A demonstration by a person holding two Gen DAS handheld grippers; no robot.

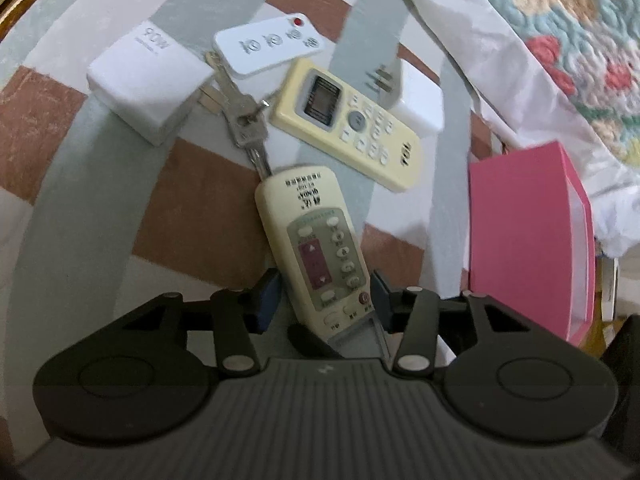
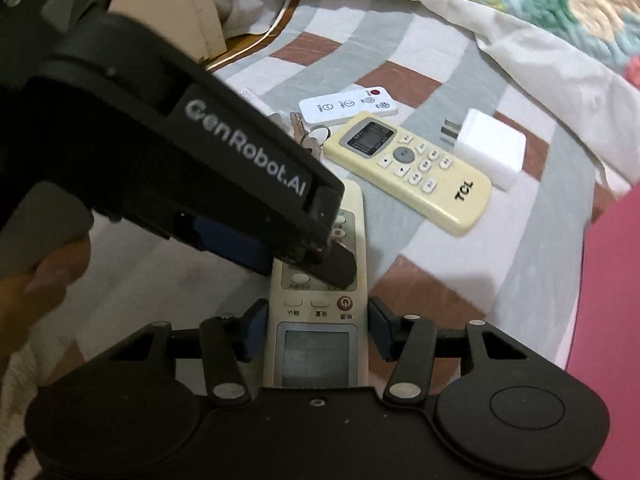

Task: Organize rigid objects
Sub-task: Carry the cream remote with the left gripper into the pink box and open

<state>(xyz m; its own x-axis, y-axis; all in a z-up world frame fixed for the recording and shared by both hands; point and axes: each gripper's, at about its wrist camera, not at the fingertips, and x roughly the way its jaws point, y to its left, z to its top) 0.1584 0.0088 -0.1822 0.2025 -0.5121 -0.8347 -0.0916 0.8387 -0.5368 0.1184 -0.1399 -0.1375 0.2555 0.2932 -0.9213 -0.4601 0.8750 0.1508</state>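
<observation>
The left gripper straddles the button end of a cream air-conditioner remote; its blue pads sit at either side of the body, but the view is too blurred to tell whether they press it or stand just off. The right gripper brackets the same remote at its screen end, blue pads just beside the casing on both sides with a thin gap showing, so it reads as open around it rather than clamped. In the right wrist view the left gripper comes down from the upper left, marked GenRobot.AI, one black finger lying across the remote's buttons, a hand at the left edge behind it.

The remote lies in the lower centre of both frames on a checked bedsheet of grey, white and brown. Just above it a bunch of keys touches its far end. Right of the keys lies a yellowed TCL remote with a small screen. Above the keys sits a small white remote with a red button. A white charger block is at upper left, and a second white plug adapter sits just beyond the TCL remote. A pink box stands at right, below a floral quilt in the upper right corner.
</observation>
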